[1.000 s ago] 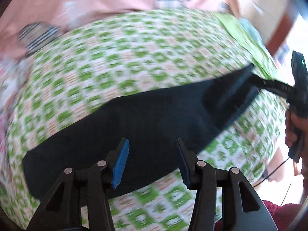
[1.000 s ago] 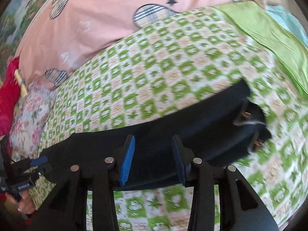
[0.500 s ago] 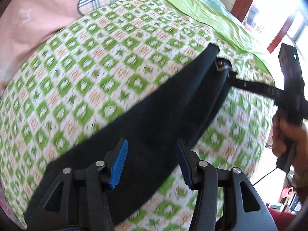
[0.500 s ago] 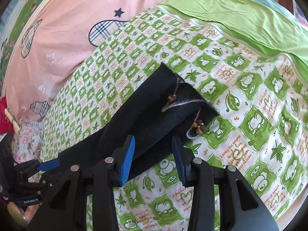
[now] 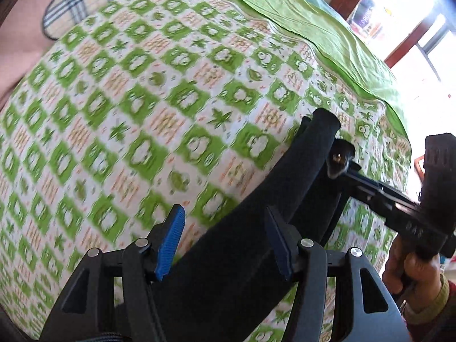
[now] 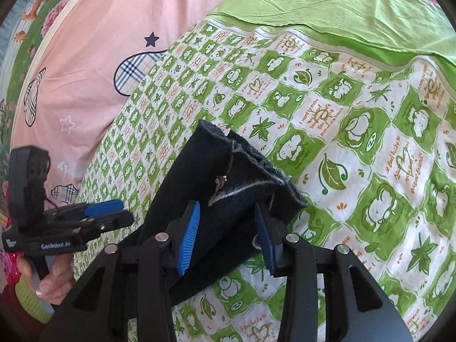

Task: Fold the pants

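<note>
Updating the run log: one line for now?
left hand-held gripper: jaws just opening, nothing between | right hand-held gripper: shut on pants | bedspread underneath

Bed takes up most of the view, w/ a green-and-white checked sheet [image 6: 356, 148] printed w/ leaves & cartoon faces. Plain lime sheet [image 6: 342, 8] along the far edge, pink cover [image 6: 94, 42] w/ plaid patches & stars beside it. Bright window w/ dark red-brown wood frame [image 5: 404, 42], washed out by daylight.

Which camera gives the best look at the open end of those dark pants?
The right wrist view. There the pants' open end spreads out sharply, showing its raw edge, pale seam and small gold trims. The left wrist view sees that end smaller, edge-on and blurred, with one gold trim visible.
</note>
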